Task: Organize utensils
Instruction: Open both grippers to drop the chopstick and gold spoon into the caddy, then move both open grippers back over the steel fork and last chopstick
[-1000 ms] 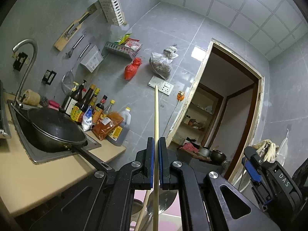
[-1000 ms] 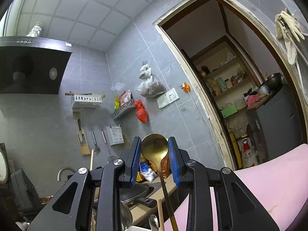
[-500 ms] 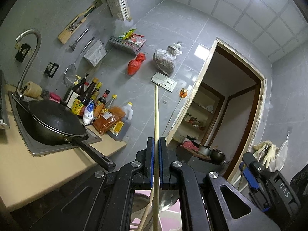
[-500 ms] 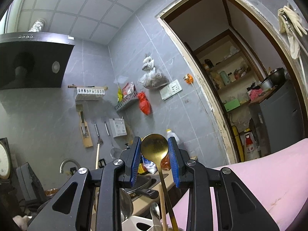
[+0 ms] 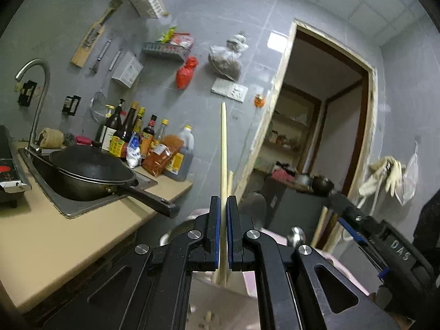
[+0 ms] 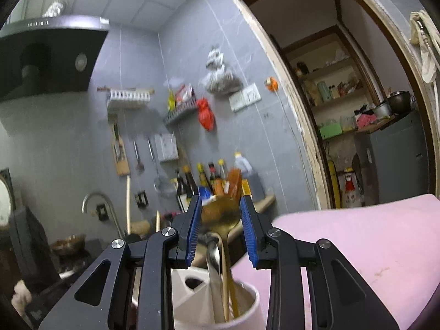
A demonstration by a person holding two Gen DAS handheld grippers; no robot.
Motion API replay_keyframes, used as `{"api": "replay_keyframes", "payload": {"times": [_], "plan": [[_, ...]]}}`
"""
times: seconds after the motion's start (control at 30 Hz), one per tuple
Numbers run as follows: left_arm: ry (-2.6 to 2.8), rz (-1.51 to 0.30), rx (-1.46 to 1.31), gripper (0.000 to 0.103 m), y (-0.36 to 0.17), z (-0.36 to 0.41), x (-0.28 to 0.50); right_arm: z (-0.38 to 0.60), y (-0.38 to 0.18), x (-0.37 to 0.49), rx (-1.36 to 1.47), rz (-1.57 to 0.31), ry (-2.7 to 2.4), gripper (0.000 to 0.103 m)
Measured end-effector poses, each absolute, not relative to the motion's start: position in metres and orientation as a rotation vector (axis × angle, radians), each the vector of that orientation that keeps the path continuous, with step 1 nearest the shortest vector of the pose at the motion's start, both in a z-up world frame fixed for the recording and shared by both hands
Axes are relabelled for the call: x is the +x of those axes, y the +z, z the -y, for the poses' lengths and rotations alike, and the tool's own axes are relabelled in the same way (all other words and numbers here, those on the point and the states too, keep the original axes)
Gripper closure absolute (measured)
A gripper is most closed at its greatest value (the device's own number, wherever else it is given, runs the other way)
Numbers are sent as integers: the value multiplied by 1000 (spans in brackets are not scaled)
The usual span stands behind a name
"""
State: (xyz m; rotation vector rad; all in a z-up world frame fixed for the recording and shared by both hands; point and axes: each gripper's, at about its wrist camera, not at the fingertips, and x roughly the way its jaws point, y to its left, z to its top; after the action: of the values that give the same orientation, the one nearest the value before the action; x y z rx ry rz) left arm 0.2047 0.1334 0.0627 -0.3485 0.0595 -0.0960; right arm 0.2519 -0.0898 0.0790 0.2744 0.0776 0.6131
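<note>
My left gripper (image 5: 223, 214) is shut on a pale wooden chopstick (image 5: 223, 143), which stands upright between the pads. A second chopstick (image 5: 230, 181) pokes up just behind it. My right gripper (image 6: 220, 214) holds the bowl of a gold spoon (image 6: 220, 216) between its blue pads, which touch the bowl's edges. The spoon's handle runs down into a white utensil holder (image 6: 192, 288) right below. A silver spoon (image 6: 213, 250) and a wooden chopstick (image 6: 226, 288) stand in the same holder.
A black wok (image 5: 90, 170) sits in the sink beside a tan counter (image 5: 55, 233), with sauce bottles (image 5: 132, 137) along the wall. A pink surface (image 6: 357, 247) lies to the right of the holder. A doorway (image 5: 316, 137) opens onto shelves behind.
Both grippers have sunk. The white holder has come into the right wrist view, and the gold spoon's handle now reaches into it. The left gripper still clamps the chopstick.
</note>
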Motion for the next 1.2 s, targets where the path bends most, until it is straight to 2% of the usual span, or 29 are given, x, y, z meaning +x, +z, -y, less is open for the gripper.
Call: {"api": "replay_keyframes", "payload": {"times": [0.07,0.2,0.23,0.27,0.3,0.33,0.4,0.5,0.57,0.7,0.87,1.2], "plan": [[-111,-88,-329,100,62,-130,203,91,77,249,268,-99,611,66],[-140,-123,-329,95,61,-127,199,97,83,242,245,-116,617,63],[-149,-132,-334,85,62,-128,198,99,86,240,235,-116,615,59],[-157,-142,-344,70,63,-128,196,101,89,237,228,-115,612,55],[-162,-146,-360,63,65,-129,193,105,93,233,218,-110,607,47],[-165,-143,-378,59,66,-130,190,107,95,231,212,-106,604,45],[-162,-160,-382,59,71,-129,185,114,101,223,193,-98,590,40],[-149,-202,-356,56,80,-123,179,130,106,212,171,-103,564,23],[-138,-215,-329,39,84,-114,172,141,107,204,158,-105,540,17],[-146,-214,-284,22,87,-95,158,168,109,188,131,-134,485,1],[-181,-253,-220,14,81,-64,149,204,109,167,104,-153,412,0],[-321,-410,-142,14,47,-1,151,255,85,140,-17,-237,320,0]]}}
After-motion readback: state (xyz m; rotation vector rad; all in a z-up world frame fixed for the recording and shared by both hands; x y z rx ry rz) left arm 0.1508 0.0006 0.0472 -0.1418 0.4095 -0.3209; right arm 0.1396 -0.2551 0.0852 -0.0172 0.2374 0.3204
